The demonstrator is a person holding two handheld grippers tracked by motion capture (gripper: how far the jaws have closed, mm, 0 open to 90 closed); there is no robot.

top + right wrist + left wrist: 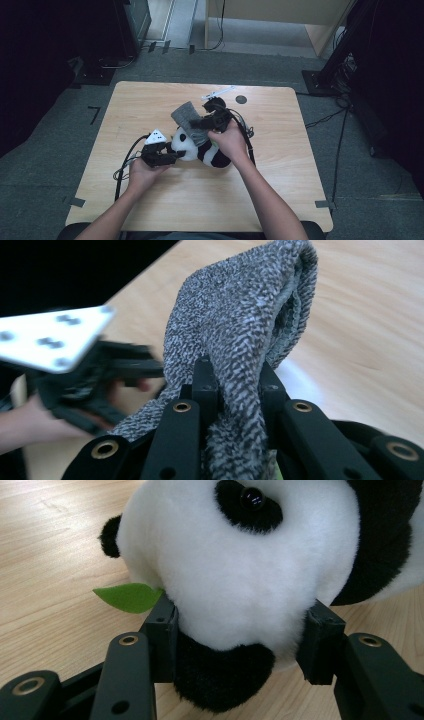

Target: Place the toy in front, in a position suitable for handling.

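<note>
A plush panda (202,150) is laid on its side near the middle of the wooden table (150,200). Its white head (235,565) is clamped between the jaws of the left gripper (240,645), beside a green felt leaf (131,596) at its mouth. A grey knitted cloth (240,340), possibly a small hat, is pinched in the right gripper (235,385), whose jaws are pressed together on it. The cloth is held up just above the panda's head, and the left gripper (85,375) is seen blurred behind it.
</note>
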